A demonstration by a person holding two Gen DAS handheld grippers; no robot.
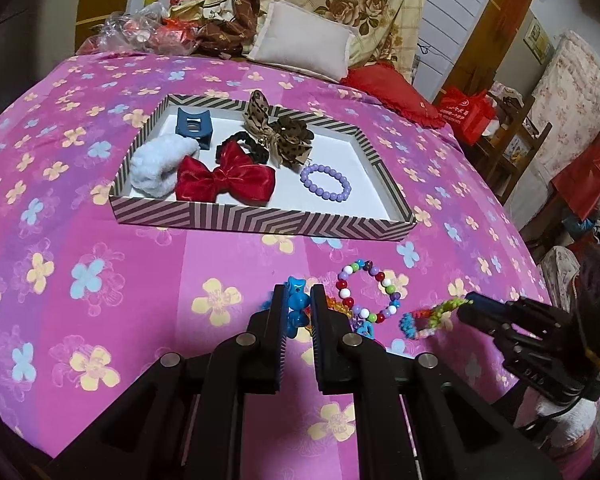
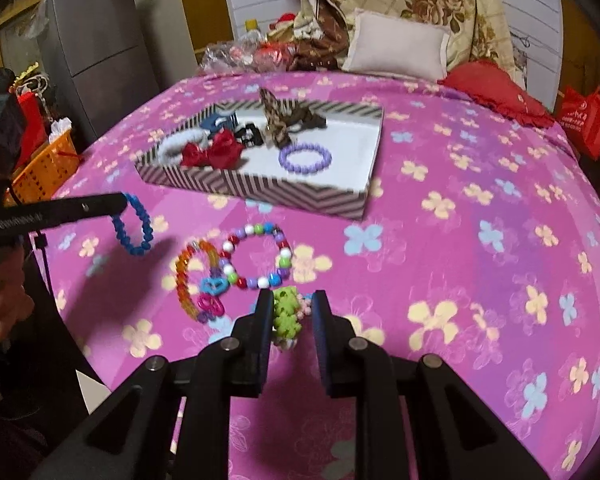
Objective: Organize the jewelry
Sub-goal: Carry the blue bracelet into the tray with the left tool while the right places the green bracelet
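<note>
Pink floral bedspread (image 1: pixel 100 300) fills both wrist views, with a striped shallow box (image 1: pixel 260 220) sitting toward the head of the bed, short of the pillows. I count 6 pieces already inside it: a purple bead bracelet (image 1: pixel 326 182) nearest its open right half, plus a red bow (image 1: pixel 224 178), white scrunchie, blue claw clip, black scrunchie and leopard bow crowded to the left. My left gripper (image 1: pixel 299 308) is clamped on a blue bead bracelet (image 1: pixel 296 306), which hangs as a loop below the fingers, clear of the cover in the right wrist view. My right gripper (image 2: pixel 291 312) has its jaws nearly together on a green-and-pink bead bracelet (image 2: pixel 284 312); it appears pinched and off the fabric, though I judge that grip less certain. 2 bracelets lie loose on the spread between the grippers and the box's near edge: a multicolour bead bracelet (image 2: pixel 258 254) and an orange one (image 2: pixel 192 276). What matters next, I think: the box lies straight ahead of both jaws, and its empty right half faces the right gripper.
</note>
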